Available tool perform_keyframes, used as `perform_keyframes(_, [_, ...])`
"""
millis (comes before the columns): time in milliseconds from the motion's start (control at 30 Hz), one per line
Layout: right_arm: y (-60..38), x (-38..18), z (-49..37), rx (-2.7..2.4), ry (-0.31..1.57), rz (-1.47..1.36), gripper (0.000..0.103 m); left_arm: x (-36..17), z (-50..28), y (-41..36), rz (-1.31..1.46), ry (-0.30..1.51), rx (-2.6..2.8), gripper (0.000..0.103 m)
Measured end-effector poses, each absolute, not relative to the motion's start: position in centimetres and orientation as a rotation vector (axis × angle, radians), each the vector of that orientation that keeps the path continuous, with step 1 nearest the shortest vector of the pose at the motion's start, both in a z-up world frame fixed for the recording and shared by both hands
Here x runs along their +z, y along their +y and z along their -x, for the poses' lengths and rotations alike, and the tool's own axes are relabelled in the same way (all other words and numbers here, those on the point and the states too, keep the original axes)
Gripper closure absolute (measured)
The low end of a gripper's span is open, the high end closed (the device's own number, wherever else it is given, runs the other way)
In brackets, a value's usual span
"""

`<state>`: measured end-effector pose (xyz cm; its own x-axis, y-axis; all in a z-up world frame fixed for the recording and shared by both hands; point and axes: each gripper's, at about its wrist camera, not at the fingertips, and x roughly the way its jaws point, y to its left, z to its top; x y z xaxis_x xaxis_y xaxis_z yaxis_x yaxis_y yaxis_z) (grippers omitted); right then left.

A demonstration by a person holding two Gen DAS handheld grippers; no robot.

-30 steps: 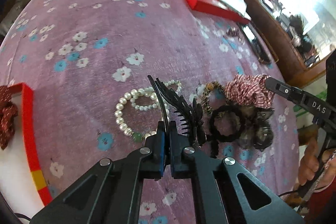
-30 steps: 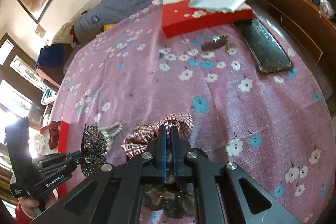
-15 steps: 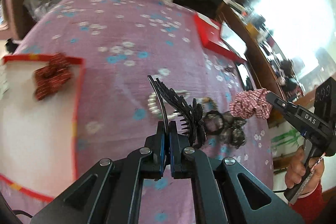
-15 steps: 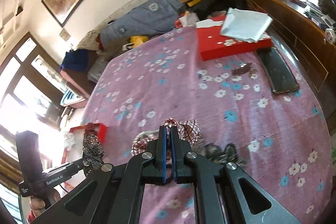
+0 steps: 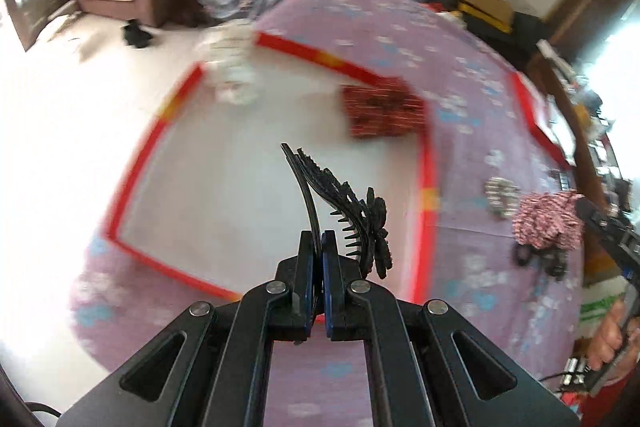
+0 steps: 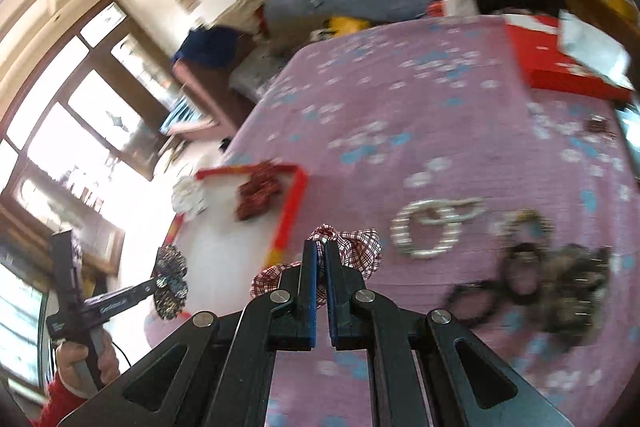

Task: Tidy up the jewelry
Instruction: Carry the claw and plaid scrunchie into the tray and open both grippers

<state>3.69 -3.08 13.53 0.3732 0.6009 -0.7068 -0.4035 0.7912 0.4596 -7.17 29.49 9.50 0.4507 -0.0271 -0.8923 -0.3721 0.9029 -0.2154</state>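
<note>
One black hair clip pinched in left claw, one plaid scrunchie in right claw

Black hair clip, red-checked scrunchie, red-rimmed white tray, pink floral cloth.

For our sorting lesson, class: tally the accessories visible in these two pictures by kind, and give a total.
Fabric scrunchies: 2, red patterned scrunchie in the red-rimmed tray, checked scrunchie in the right gripper
Hair clips: 1, black flower hair clip in the left gripper
Pearl bracelets: 1, pearl bracelet
White flower piece: 1
Dark blurred pile: cannot count
Total: 5
</note>
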Motion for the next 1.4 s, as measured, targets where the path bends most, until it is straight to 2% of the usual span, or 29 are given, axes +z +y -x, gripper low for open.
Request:
perform_keyframes(367, [11.6,10.9,-1.9,0.799,1.075,-0.142,0.098,7.4,6.9,36.7,0.319,1.146,0.286,0.099])
perform_keyframes(500, [14.1,9.4,-1.7,0.812,1.095,-0.179,0.097,6.7,5.9,37.7,0.317,1.159,0.277,0.099])
perform_keyframes(667, [16.0,5.8,-0.6,0.786,1.174,-0.075,0.097,5.8,5.1,37.6,0.267,1.184,0.300,0.099])
perform_keyframes(900, [15.3,4.3,1.6,0.739,1.201,0.040,0.097,5.7,4.8,38.0,0.290,1.172,0.303,0.098])
perform_keyframes(1000, [14.5,4.4,2.1,0.712,1.192,0.066,0.097,6.0,4.9,38.0,0.289,1.157,0.301,0.083])
perform_keyframes(1067, [14.2,4.4,2.4,0.711,1.187,0.083,0.096,6.4,5.1,37.8,0.289,1.140,0.306,0.067])
perform_keyframes(1200, [14.0,4.6,2.6,0.711,1.179,0.098,0.095,7.5,5.4,37.5,0.315,1.110,0.301,0.064])
perform_keyframes(1300, [13.7,5.1,2.7,0.721,1.159,0.087,0.079,8.7,6.1,37.2,0.325,1.082,0.320,0.063])
perform_keyframes(1367, [13.4,5.8,3.1,0.731,1.129,0.078,0.064,9.8,6.6,36.7,0.311,1.056,0.344,0.058])
perform_keyframes(1400, [13.2,6.2,3.3,0.735,1.111,0.076,0.063,10.5,7.1,36.3,0.299,1.035,0.364,0.056])
